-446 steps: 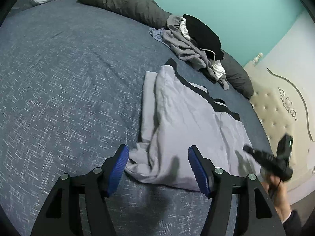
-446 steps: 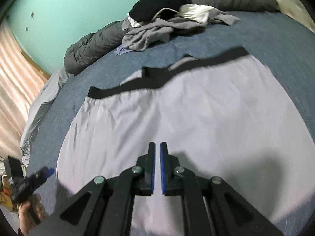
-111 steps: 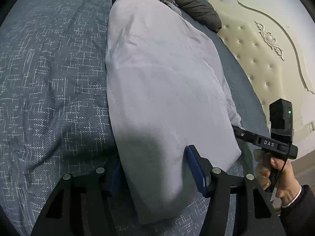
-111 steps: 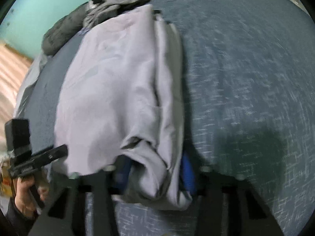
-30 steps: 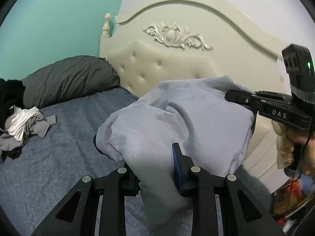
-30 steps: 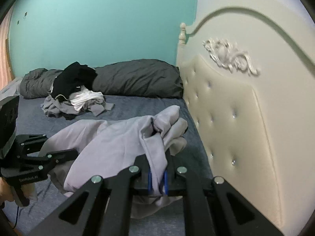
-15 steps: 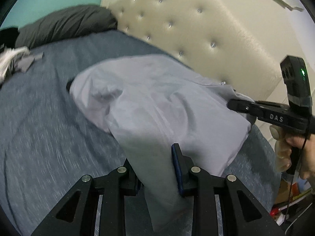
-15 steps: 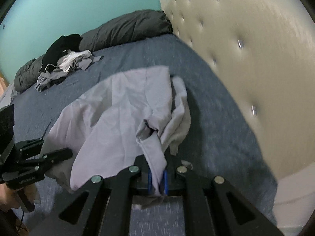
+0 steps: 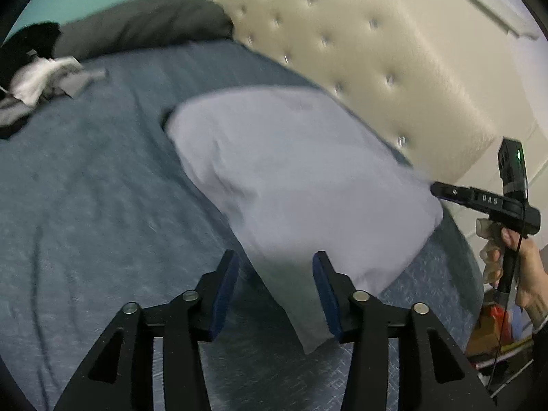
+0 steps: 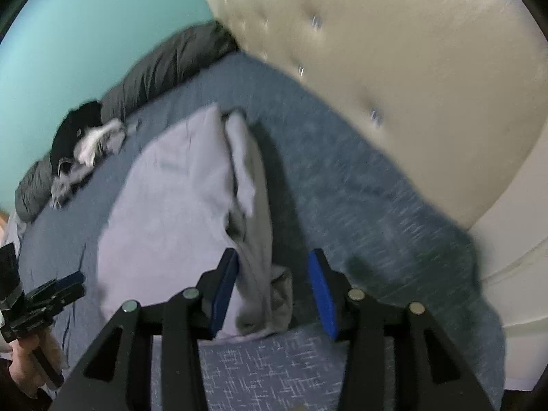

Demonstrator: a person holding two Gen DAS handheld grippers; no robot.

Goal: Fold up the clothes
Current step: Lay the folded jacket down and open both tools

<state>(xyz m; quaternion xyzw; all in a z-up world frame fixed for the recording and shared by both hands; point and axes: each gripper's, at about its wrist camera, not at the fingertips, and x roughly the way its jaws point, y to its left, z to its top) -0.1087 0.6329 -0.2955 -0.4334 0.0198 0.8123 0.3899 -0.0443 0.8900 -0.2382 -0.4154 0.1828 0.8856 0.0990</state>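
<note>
Both tongs, left (image 9: 275, 293) and right (image 10: 273, 289), are opening off the folded lavender garment (image 9: 294, 178) lying on the bed (image 9: 85, 185); I'd back straight out so nothing snags.

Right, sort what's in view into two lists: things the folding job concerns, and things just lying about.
Part of the job:
- lilac garment, folded, lying on the bed
- left hand-held gripper, jaws opening, garment corner between them
- right hand-held gripper, jaws opening, garment edge between them

Just lying about:
- heap of clothes, possibly next to fold
- dark pillow
- tufted headboard
- blue bedspread
</note>
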